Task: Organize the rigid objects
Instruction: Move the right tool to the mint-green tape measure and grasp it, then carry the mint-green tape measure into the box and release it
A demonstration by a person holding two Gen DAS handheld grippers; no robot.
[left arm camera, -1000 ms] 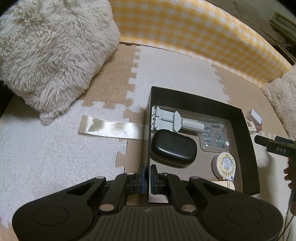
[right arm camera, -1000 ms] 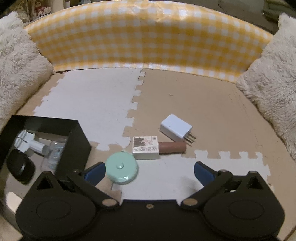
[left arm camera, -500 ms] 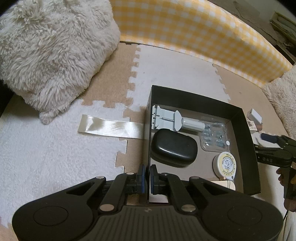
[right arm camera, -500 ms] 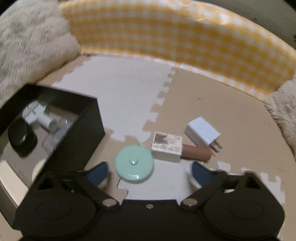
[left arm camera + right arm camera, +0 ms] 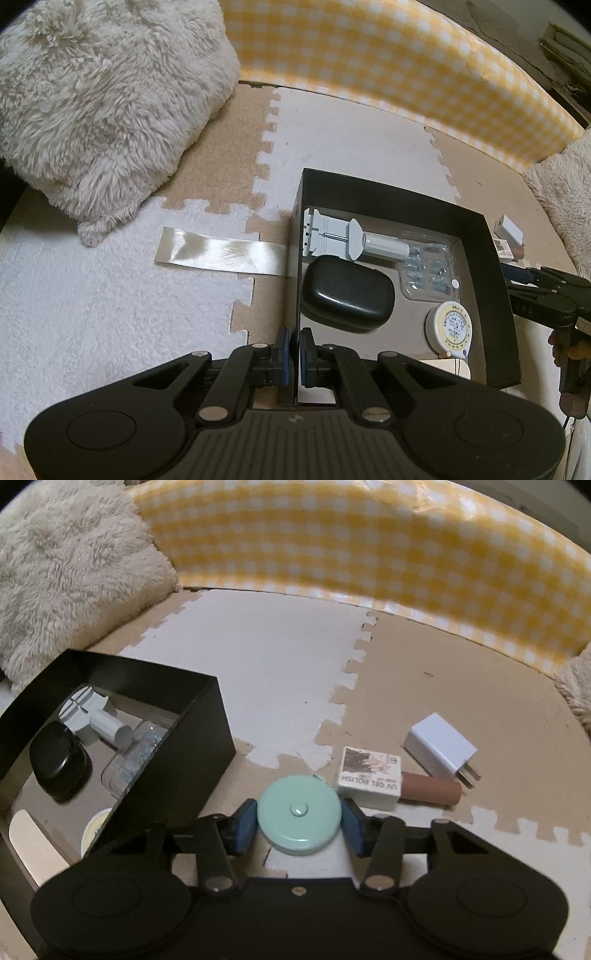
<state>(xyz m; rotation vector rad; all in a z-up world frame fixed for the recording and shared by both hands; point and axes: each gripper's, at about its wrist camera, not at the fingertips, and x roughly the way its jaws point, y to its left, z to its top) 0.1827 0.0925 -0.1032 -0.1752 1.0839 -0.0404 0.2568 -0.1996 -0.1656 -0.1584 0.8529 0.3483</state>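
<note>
A mint round tape measure (image 5: 299, 814) lies on the mat just right of the black box (image 5: 207, 738). My right gripper (image 5: 298, 821) is closing around it, and its blue pads (image 5: 243, 825) touch its two sides. My left gripper (image 5: 294, 349) is shut on the near left wall of the black box (image 5: 476, 236). Inside the box lie a grey watch tool (image 5: 332, 236), a black case (image 5: 347, 295), a clear blister pack (image 5: 426, 269) and a yellow-faced tape measure (image 5: 448, 325).
Right of the mint tape measure lie a UV gel polish carton (image 5: 369, 775), a brown tube (image 5: 430, 792) and a white charger (image 5: 437, 744). A ribbon strip (image 5: 221, 253) lies left of the box. Fluffy cushions (image 5: 103, 96) and a yellow checked wall (image 5: 369, 550) border the mat.
My right gripper moved left and down over the mint tape measure, and its jaws narrowed from wide open until the pads reached the disc's sides. The left gripper and box stayed put.
</note>
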